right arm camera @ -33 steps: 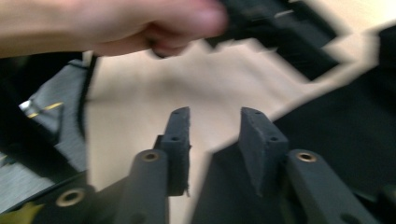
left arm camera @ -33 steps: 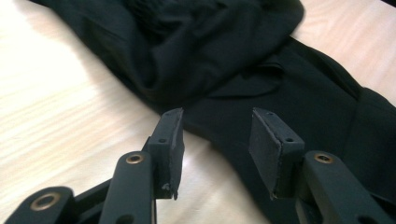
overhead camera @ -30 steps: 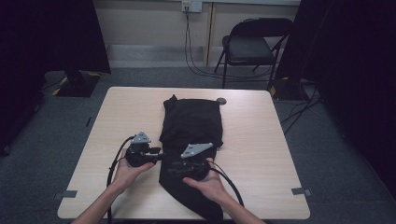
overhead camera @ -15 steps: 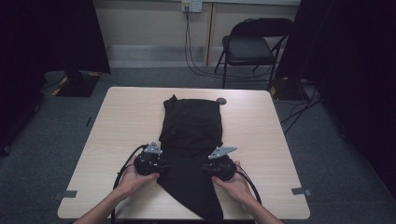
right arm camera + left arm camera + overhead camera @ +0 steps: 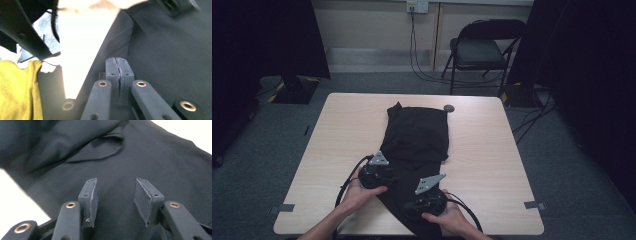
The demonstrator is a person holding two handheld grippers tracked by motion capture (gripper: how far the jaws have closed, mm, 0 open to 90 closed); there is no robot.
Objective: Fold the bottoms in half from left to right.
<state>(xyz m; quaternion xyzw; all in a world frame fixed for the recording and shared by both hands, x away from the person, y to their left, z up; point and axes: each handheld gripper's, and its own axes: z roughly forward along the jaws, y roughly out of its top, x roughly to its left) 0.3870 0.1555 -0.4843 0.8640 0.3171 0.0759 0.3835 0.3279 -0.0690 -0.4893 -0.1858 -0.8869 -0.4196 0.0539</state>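
A black garment lies lengthwise down the middle of the light wooden table, its near end tapering to the front edge. My left gripper sits at the garment's left side. Its jaws have just been opening and stand open over the black garment, with nothing pinched between the pads. My right gripper rests low on the garment's near part. In the right gripper view its pads are pressed together above the dark garment, and no fold shows between them.
A small dark round object lies on the table by the garment's far right corner. A black folding chair stands behind the table. Bare tabletop lies left and right of the garment. Yellow fabric shows at the lower left of the right gripper view.
My right gripper swung out to the right, then came back left and nearer the front edge. My left gripper drifted slightly right along the garment's edge.
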